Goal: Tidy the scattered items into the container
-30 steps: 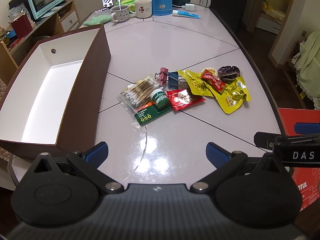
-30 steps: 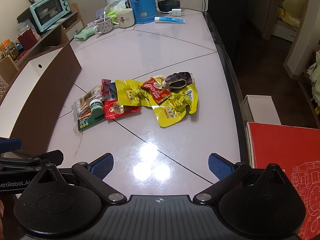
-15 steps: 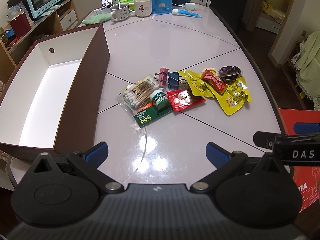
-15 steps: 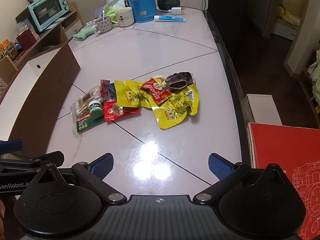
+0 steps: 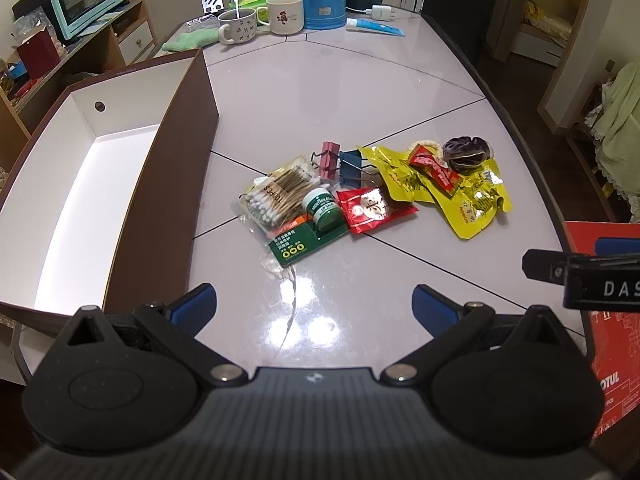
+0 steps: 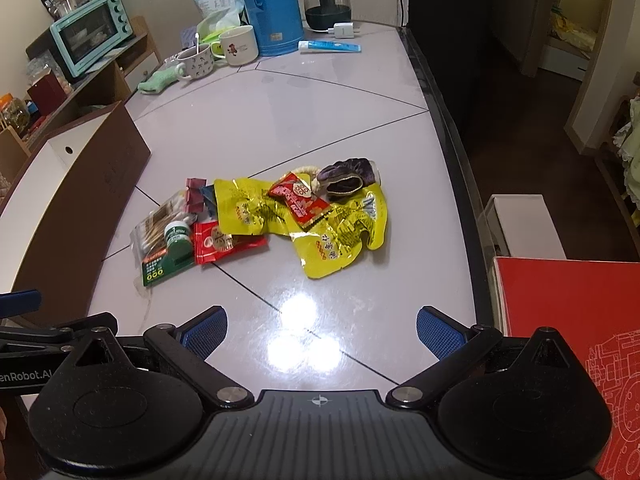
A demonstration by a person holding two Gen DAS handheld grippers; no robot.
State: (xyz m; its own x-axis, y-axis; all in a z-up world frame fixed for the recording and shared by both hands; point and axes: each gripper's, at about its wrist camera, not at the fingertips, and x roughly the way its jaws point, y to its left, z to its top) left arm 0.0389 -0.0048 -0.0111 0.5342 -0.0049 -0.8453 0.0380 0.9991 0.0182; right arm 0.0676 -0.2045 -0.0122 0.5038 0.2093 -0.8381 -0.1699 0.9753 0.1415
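My left jaws [image 5: 314, 306] and right jaws [image 6: 320, 330] – both spread wide, holding nothing, hanging over the bench's [image 5: 340, 92] near edge.

Items, near to far, all lying in a loose heap mid-bench, none seen inside the container:
- Green carded balm [image 5: 308, 232] – stiff card with a small round pot on it; nearest my left jaws.
- Cotton swabs [image 5: 280, 196] – soft clear bag, slippery.
- Red sachet [image 5: 374, 210] – flat, glossy foil.
- Yellow packets [image 6: 332, 232] – crinkled foil, overlapping; another red sachet [image 6: 298, 200] lies across them.
- Binder clips [image 5: 340, 160] – hard, wedge-shaped.
- Purple scrunchie [image 6: 346, 178] – soft fabric, farthest.

Container [image 5: 172, 184] – tall brown box with white interior at the bench's left edge; what shows of its floor is bare.

Judgement: to pick well, take edge pieces singly, pinch flat foil by a raised corner, and lift clear over the tall wall.
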